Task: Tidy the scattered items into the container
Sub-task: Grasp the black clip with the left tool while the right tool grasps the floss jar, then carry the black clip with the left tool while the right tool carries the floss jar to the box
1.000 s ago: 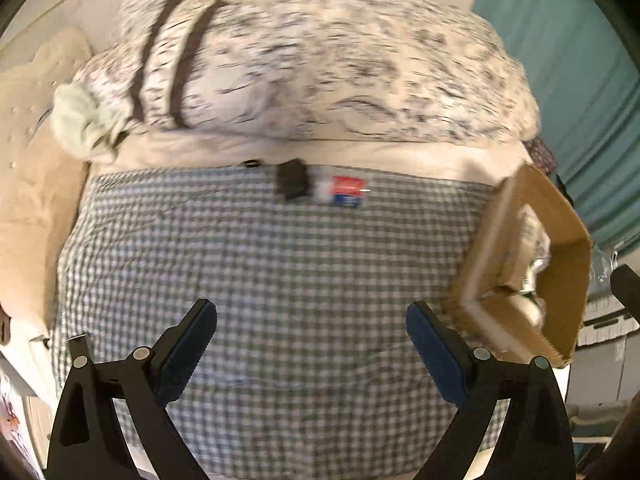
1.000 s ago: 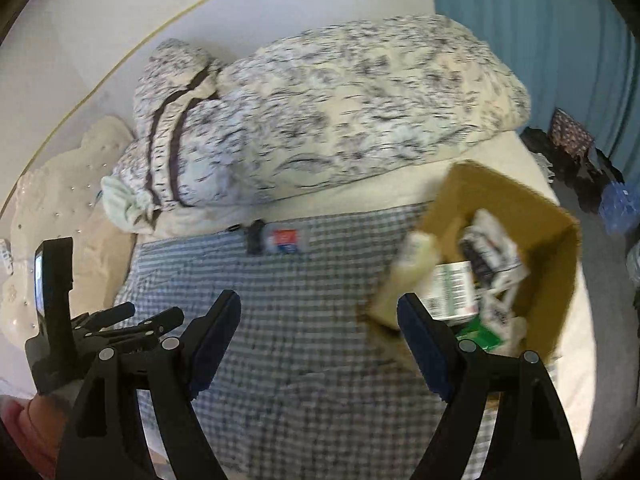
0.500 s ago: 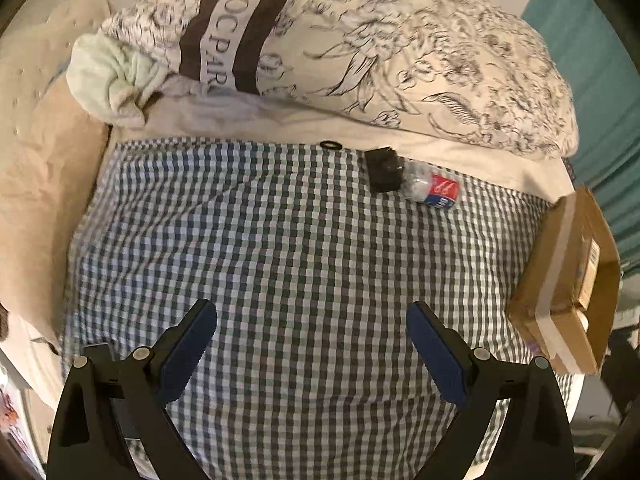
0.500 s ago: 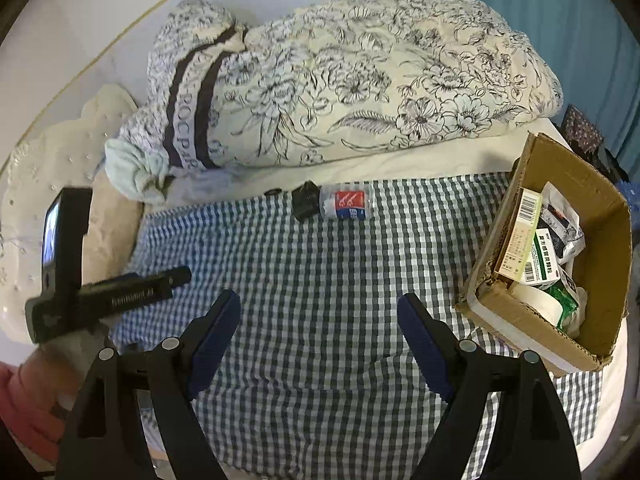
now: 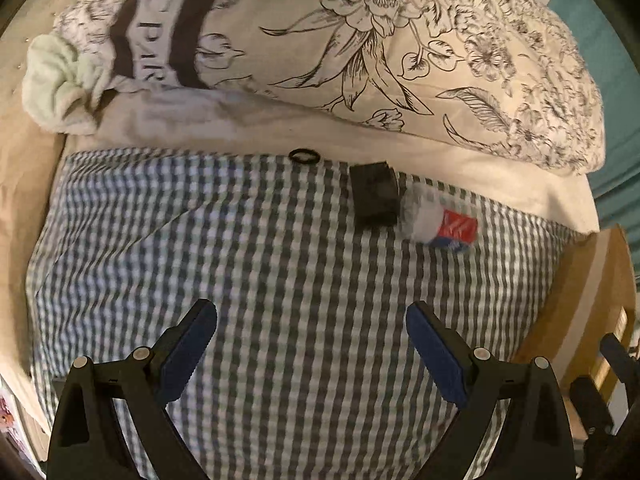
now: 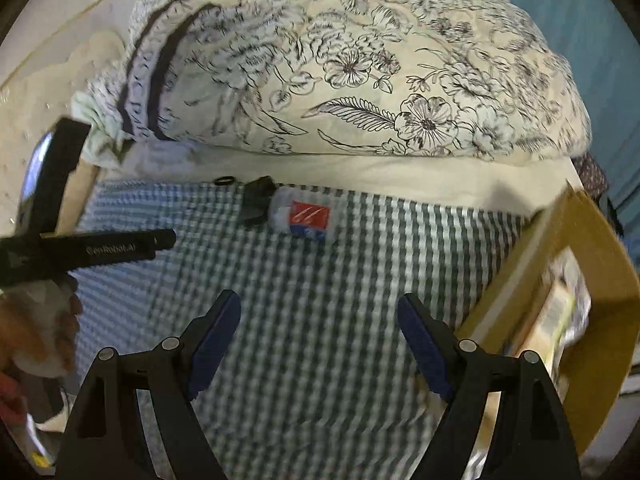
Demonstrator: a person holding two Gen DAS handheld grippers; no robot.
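Left wrist: bottle (image 5: 438,219) lies well beyond both grippers' spread, empty fingers (image 5: 188,350).

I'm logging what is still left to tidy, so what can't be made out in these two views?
- Cardboard box contents: right wrist view, blurred and cut by the frame edge; left wrist view shows only its outer wall.
- Black item: blurred in both views, identity unclear.
- Label on the white packet: too blurred to read.
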